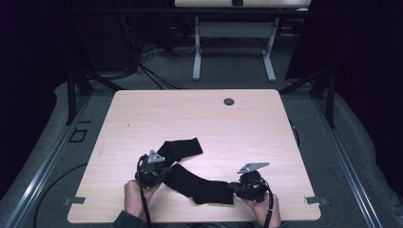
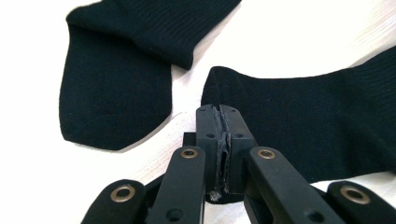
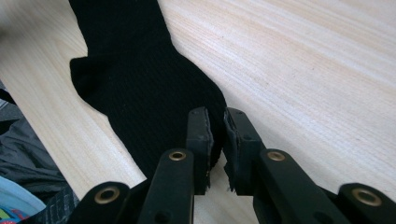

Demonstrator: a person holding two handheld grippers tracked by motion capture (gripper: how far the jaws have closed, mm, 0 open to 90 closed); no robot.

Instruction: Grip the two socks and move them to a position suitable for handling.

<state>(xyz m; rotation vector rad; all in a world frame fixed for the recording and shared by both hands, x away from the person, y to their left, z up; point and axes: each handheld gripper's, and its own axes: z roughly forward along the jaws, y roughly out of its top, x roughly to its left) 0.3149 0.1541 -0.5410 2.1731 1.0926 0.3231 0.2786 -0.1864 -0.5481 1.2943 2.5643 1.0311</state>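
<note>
Both hand-held grippers are pinching opposite ends of the near black ribbed fabric sock (image 1: 202,186): left hand-held gripper (image 2: 222,122), right hand-held gripper (image 3: 215,122). Next, probably lifting it onto the second black sock (image 1: 179,148).

Your table (image 1: 157,109): light wood, rounded corners, grey grommet (image 1: 229,101) near its 12 o'clock edge. Grey carpet (image 1: 351,156) under and around you. At 12 o'clock, a second desk (image 1: 233,28) on white legs. Cables (image 1: 147,71) trail at 11 o'clock. Dark curtains (image 1: 361,57) at 2 o'clock; room dim.
</note>
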